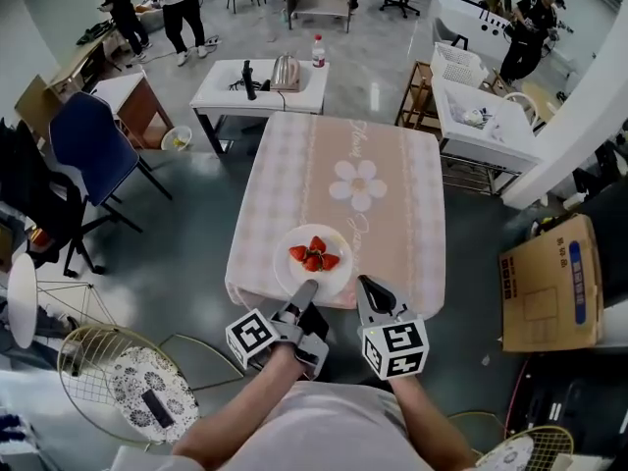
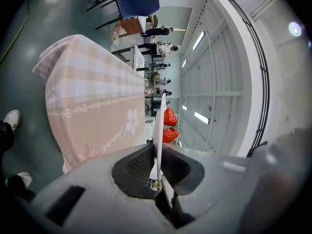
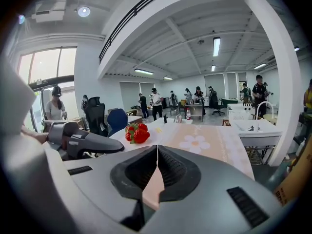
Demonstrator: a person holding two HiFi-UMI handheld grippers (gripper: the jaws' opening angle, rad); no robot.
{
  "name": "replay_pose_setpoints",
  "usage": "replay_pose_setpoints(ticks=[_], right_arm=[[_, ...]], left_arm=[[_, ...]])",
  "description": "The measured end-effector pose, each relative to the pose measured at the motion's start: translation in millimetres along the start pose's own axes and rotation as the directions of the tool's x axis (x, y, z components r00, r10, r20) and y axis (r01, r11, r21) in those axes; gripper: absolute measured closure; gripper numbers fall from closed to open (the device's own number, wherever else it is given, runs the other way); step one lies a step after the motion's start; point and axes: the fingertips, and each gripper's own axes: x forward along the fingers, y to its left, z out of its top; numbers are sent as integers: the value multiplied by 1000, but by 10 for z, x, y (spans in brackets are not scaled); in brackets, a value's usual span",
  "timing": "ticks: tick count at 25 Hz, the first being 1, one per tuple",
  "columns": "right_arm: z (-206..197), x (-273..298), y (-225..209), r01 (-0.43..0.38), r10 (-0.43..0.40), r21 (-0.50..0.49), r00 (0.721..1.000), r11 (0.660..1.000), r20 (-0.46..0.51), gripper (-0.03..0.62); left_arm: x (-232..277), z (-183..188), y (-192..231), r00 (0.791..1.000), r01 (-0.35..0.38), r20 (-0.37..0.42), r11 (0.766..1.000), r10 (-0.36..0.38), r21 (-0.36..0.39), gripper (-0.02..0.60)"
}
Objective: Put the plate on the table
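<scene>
A white plate (image 1: pixel 335 277) carrying red strawberries (image 1: pixel 313 255) sits over the near edge of the table (image 1: pixel 392 234), which has a pink checked cloth with a flower print. My left gripper (image 1: pixel 307 290) is shut on the plate's near rim. In the left gripper view the plate (image 2: pixel 159 126) runs edge-on between the jaws, with the strawberries (image 2: pixel 168 118) beyond. Whether the plate rests on the cloth I cannot tell. My right gripper (image 1: pixel 365 285) hovers just right of the plate, shut with nothing in it; its view shows the strawberries (image 3: pixel 137 133) to the left.
Beyond the table stands a white side table (image 1: pixel 221 91) with a kettle and a bottle. A blue chair (image 1: pixel 93 145) is at the left, a cardboard box (image 1: pixel 549 283) at the right, and a wire chair (image 1: pixel 118 361) near my left. People stand at the back.
</scene>
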Motion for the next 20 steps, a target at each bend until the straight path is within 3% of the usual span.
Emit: replay_pose_setpoints(ticks=[12, 20], right_arm=[[106, 191, 69, 45, -45, 0, 999, 999, 5, 589], [99, 485, -145, 12, -12, 20, 1000, 1000, 11, 589]], left_arm=[[134, 205, 70, 999, -4, -49, 1000, 3, -16, 557], [434, 246, 121, 999, -17, -50, 1000, 17, 4, 557]])
